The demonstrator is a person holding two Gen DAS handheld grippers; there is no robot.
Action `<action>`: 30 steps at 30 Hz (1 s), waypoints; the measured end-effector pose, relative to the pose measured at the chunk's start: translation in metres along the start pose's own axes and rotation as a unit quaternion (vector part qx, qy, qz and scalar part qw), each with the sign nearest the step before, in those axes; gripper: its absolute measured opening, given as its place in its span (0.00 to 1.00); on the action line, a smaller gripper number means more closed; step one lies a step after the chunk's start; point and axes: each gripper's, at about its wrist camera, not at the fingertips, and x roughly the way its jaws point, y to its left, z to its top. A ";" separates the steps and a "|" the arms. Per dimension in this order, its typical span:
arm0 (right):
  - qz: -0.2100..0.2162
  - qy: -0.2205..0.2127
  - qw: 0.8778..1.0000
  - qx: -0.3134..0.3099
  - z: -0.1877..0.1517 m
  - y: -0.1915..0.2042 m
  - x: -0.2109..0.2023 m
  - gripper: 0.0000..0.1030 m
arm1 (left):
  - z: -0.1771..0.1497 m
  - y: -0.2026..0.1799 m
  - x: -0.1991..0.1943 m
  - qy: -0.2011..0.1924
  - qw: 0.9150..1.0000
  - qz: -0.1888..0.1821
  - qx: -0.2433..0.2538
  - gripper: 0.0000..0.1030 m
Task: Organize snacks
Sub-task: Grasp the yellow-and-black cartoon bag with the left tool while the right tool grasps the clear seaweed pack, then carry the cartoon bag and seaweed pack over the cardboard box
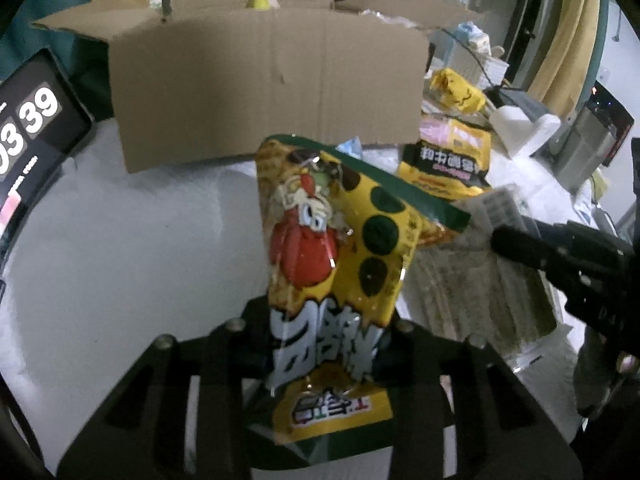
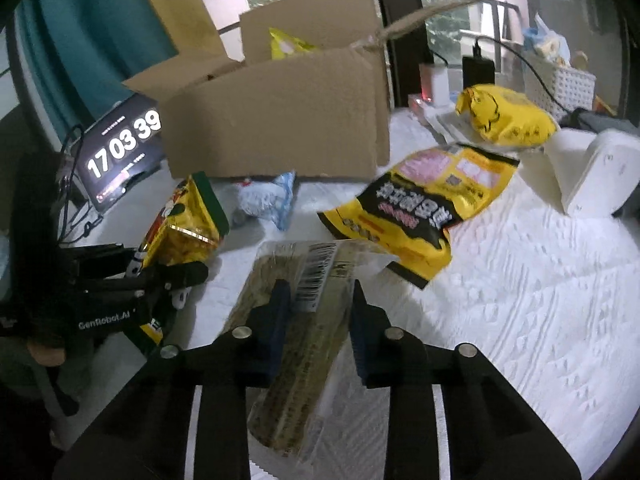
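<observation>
White textured surface (image 2: 540, 280) by window; left claw (image 1: 320, 344) grips yellow snack bag (image 1: 332, 248), right claw (image 2: 318, 312) clamps wrapped cracker pack (image 2: 296, 344)

I see a yellow snack bag with a red bird (image 1: 332, 264) standing up in the middle of the left view. A long clear pack of brown sticks (image 2: 296, 320) lies low in the middle of the right view. A yellow and black bag (image 2: 416, 204) lies flat, right of center. A cardboard box (image 2: 276, 120) stands open up top.
</observation>
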 end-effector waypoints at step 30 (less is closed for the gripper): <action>-0.022 -0.127 0.991 -0.041 0.104 0.001 -0.065 0.19 | 0.069 0.018 -0.077 -0.116 0.993 0.011 -0.001 0.34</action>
